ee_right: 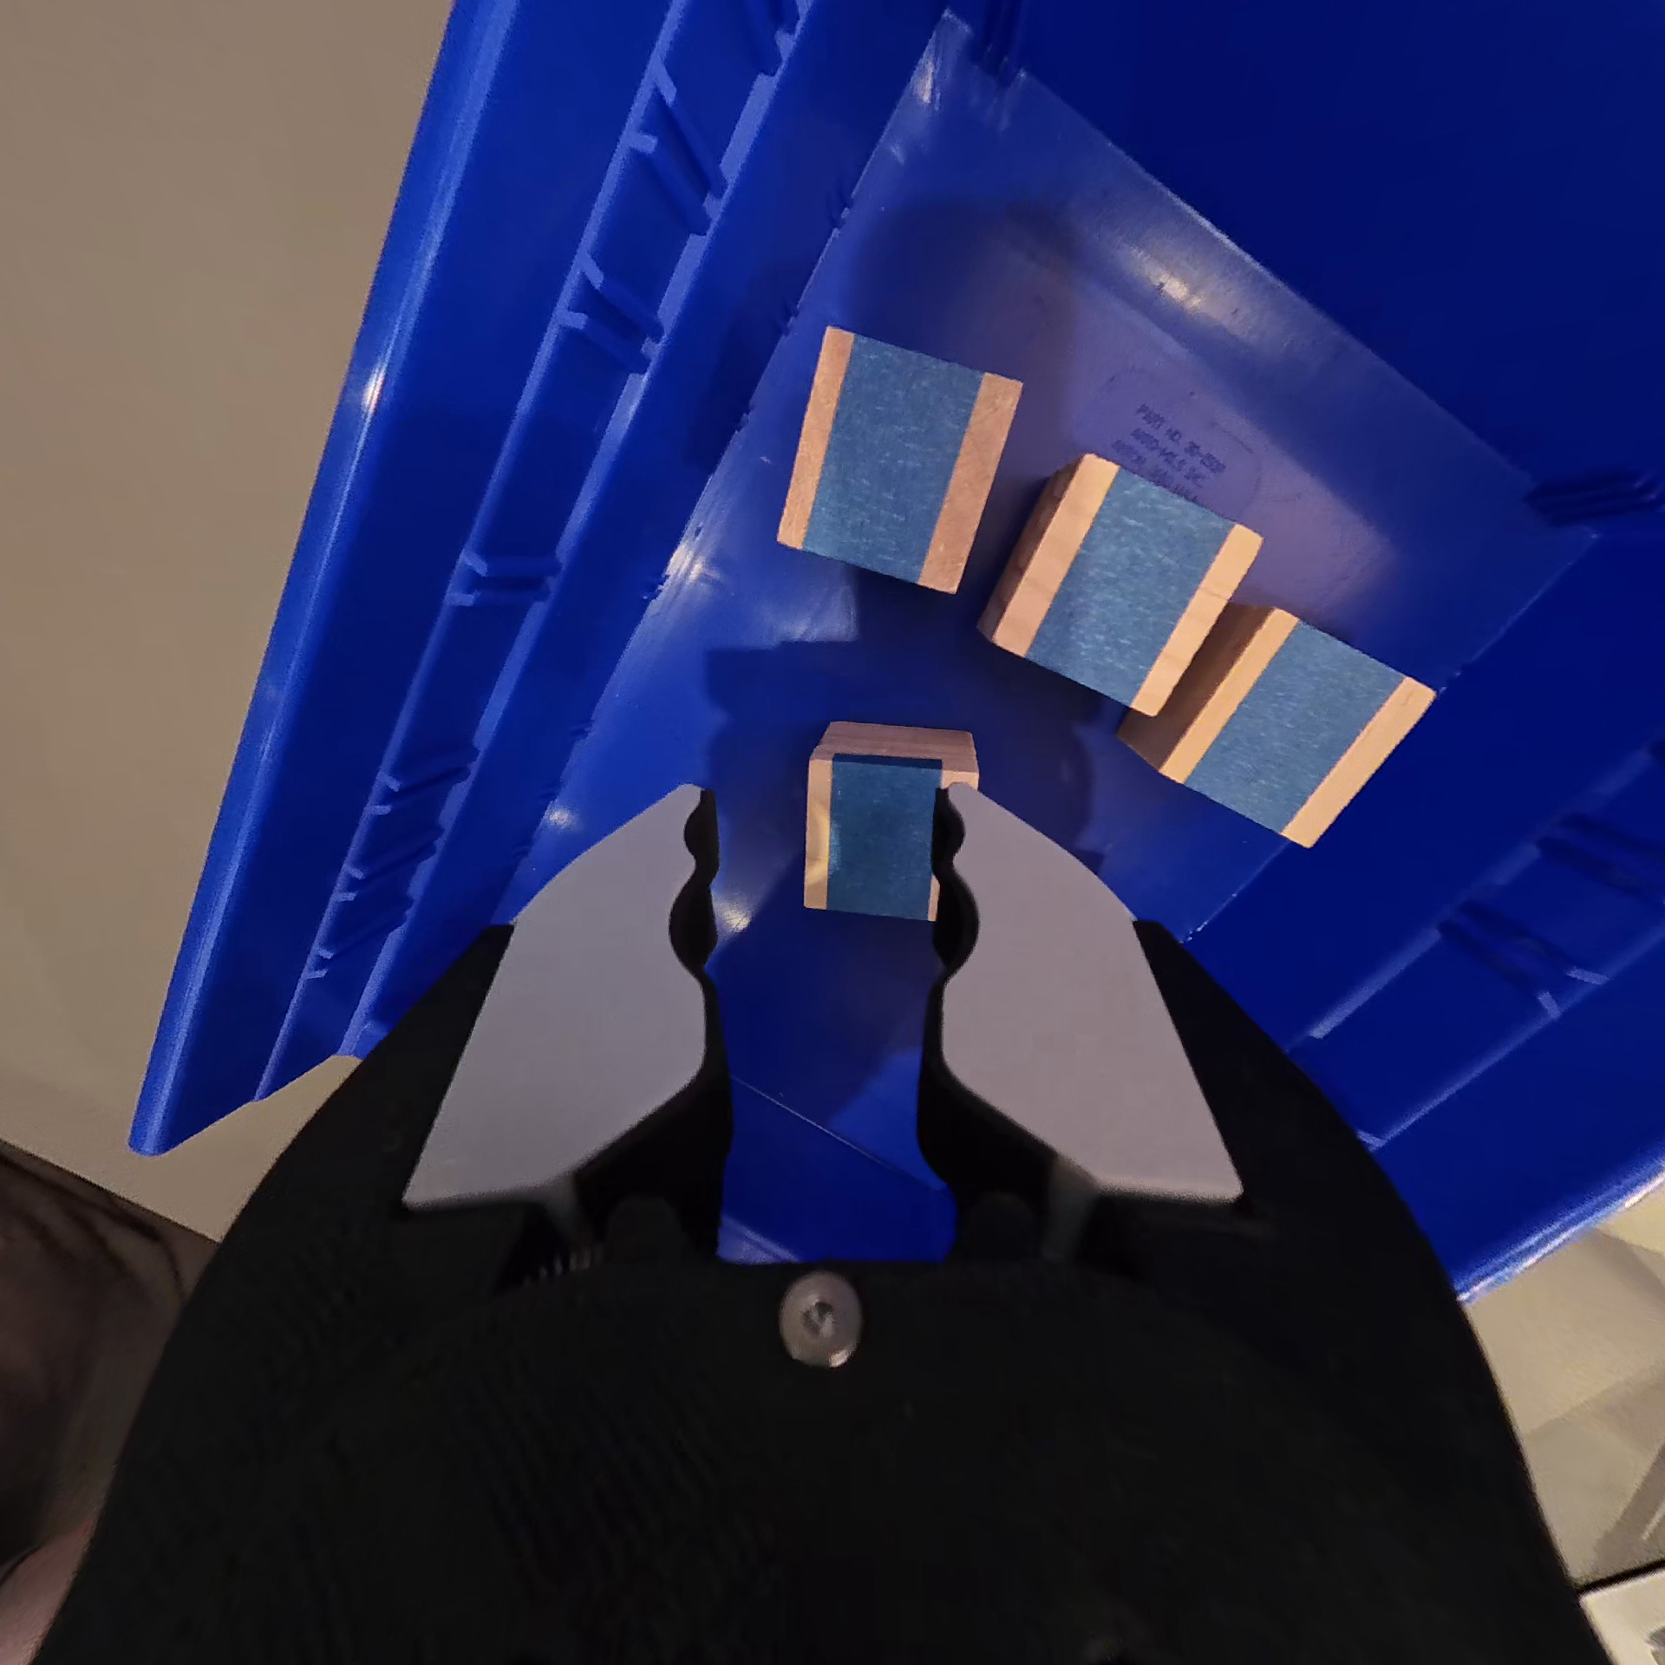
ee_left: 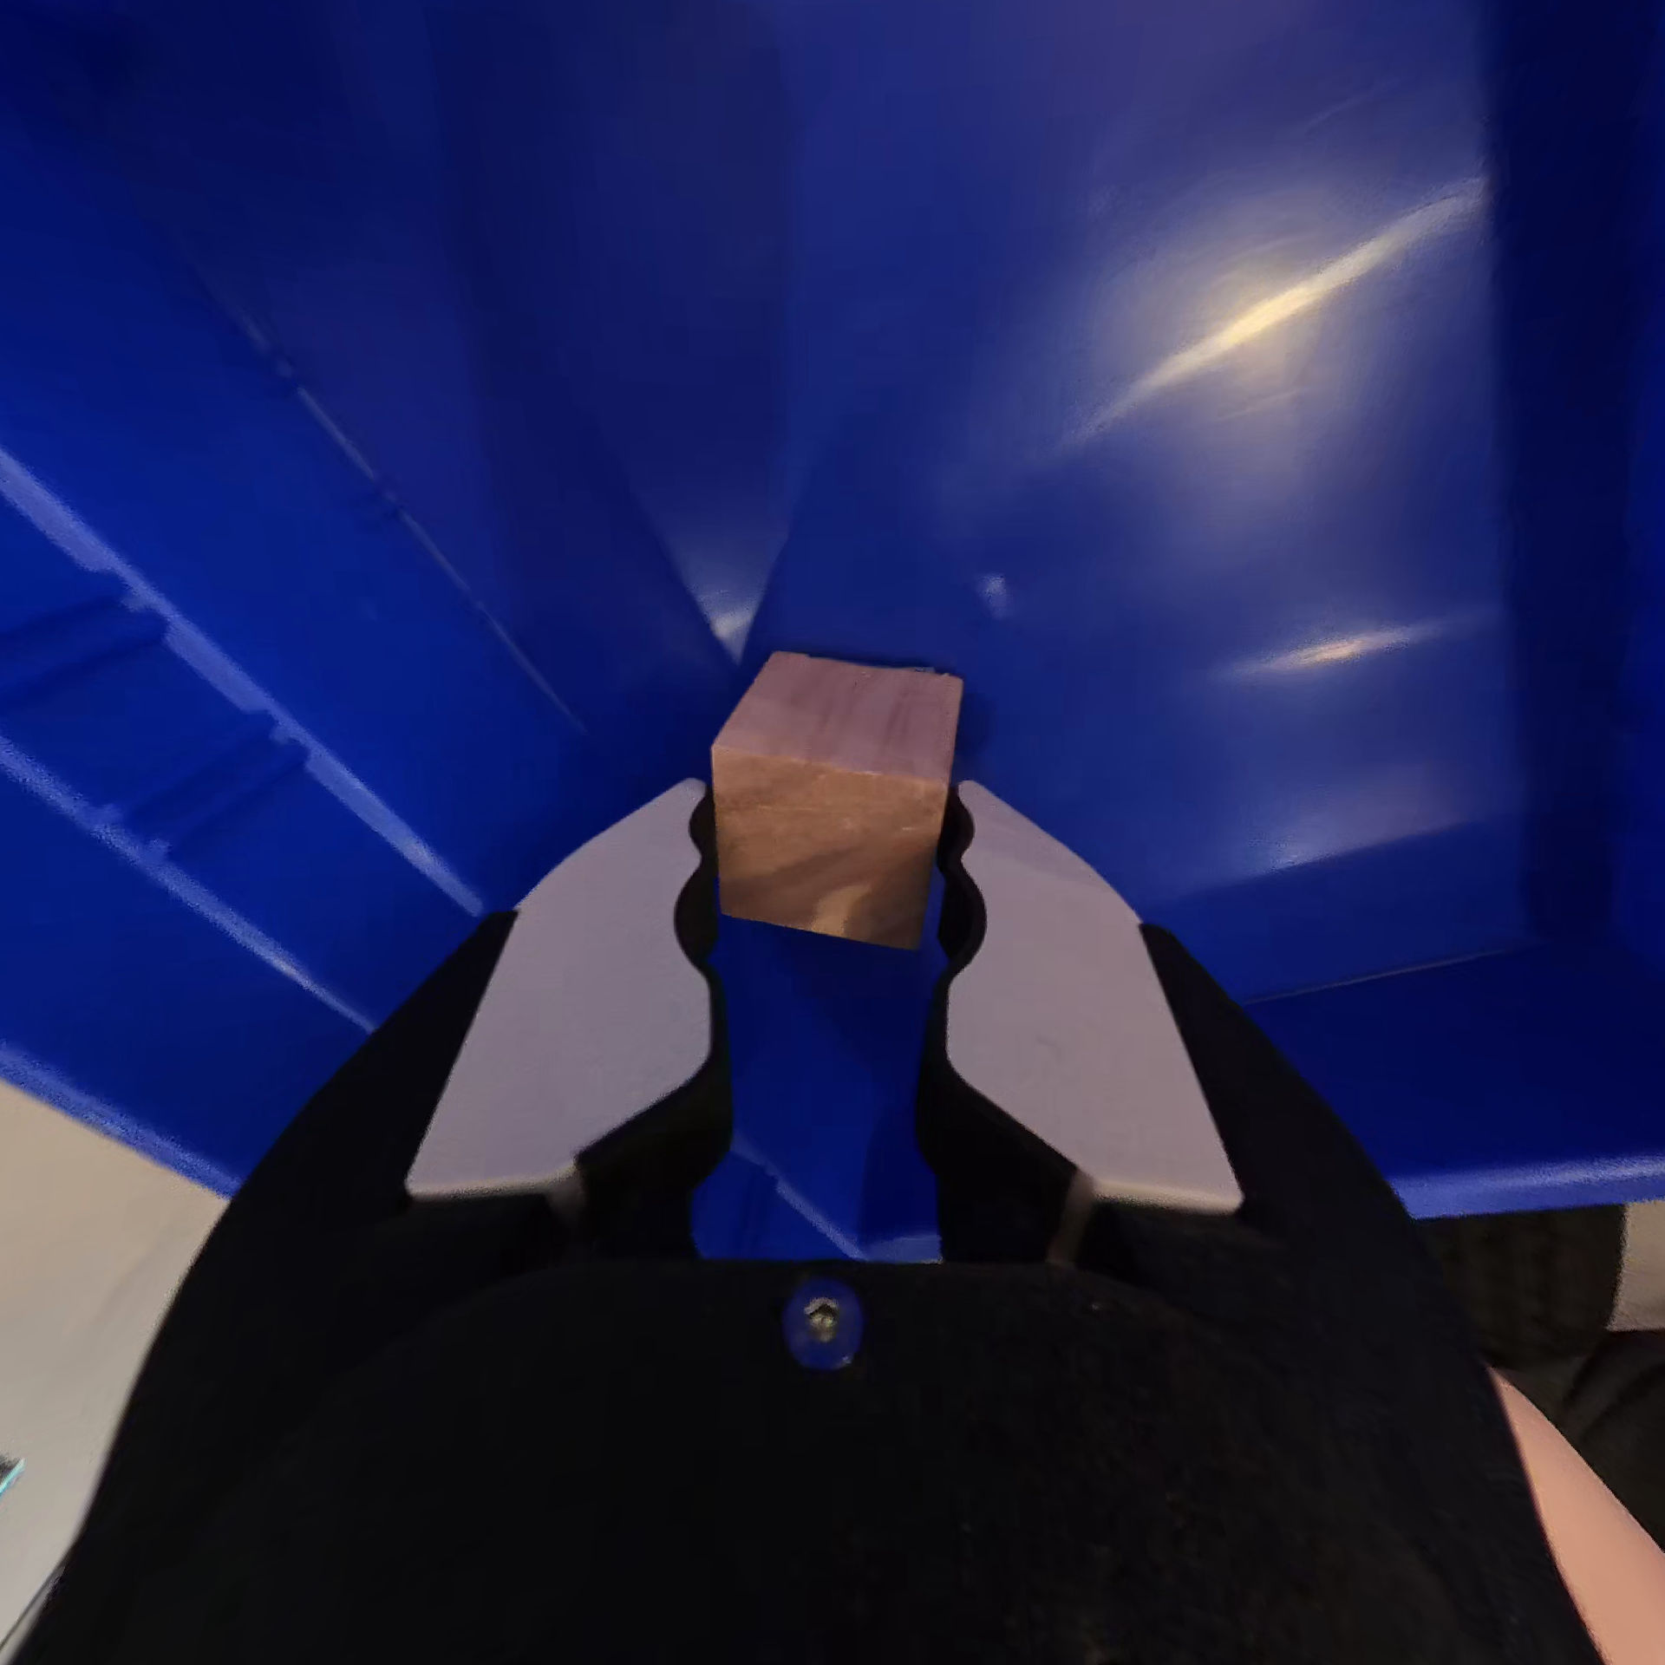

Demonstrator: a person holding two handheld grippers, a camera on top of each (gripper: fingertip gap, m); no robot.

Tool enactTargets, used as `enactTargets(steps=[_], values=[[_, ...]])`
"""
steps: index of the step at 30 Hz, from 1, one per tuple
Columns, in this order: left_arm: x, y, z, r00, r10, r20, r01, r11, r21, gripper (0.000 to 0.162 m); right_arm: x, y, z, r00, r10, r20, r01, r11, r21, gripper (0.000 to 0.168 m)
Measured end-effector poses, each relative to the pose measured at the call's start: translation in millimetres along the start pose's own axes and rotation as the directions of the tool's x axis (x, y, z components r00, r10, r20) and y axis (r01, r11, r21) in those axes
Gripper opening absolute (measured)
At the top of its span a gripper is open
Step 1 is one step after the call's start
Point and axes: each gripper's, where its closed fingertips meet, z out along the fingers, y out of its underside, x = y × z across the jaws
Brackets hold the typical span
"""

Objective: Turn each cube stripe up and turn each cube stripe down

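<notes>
Holding a plain-faced cube (ee_left: 833,811) in the clamped left gripper (ee_left: 829,811), while the right gripper (ee_right: 824,811), jaws apart, should square up around the striped cube (ee_right: 887,829) inside the blue bin (ee_right: 541,541) before closing

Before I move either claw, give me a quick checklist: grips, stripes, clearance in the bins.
1. Left claw grip on the plain cube: ok, both fingers press its sides.
2. Stripe on that cube: cannot tell, the faces in view are bare wood.
3. Right claw grip on the striped cube: cannot tell, the right finger touches it but a gap shows at the left finger.
4. Stripe on that cube: ok, the blue stripe faces the camera.
5. Three other cubes in the blue bin: ok, all stripe up.
6. Clearance from those three: ok, they lie beyond the fingertips.
</notes>
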Motion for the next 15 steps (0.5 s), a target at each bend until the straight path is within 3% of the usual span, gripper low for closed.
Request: enactTargets(steps=[5, 8, 10, 12, 15], values=[[-0.4, -12.3, -26.3, 0.999, -0.025, -0.027, 0.029, 0.989, 0.145, 0.047, 2.0, -2.6, -4.7, 1.0, -0.001, -0.028, 0.001, 1.0, 0.015, 0.046], [8.1, -21.8, -68.5, 0.993, -0.006, -0.118, 0.048, 0.93, 0.363, 0.047, 2.5, -9.8, -17.3, 0.997, 0.009, -0.08, -0.004, 0.998, 0.062, 0.043], [23.6, -34.7, -112.1, 0.976, 0.052, -0.21, 0.076, 0.826, 0.558, 0.047, -4.3, -19.2, -34.2, 0.992, 0.012, -0.126, 0.003, 0.992, 0.123, 0.04], [53.8, -46.1, -162.5, 0.93, 0.201, -0.307, 0.095, 0.676, 0.731, 0.046, -24.8, -40.0, -61.0, 0.981, -0.05, -0.19, 0.096, 0.965, 0.245, 0.039], [110.8, -48.3, -218.8, 0.807, 0.465, -0.363, 0.09, 0.511, 0.855, 0.047, -86.8, -85.2, -111.6, 0.933, -0.207, -0.295, 0.337, 0.793, 0.508, 0.042]])
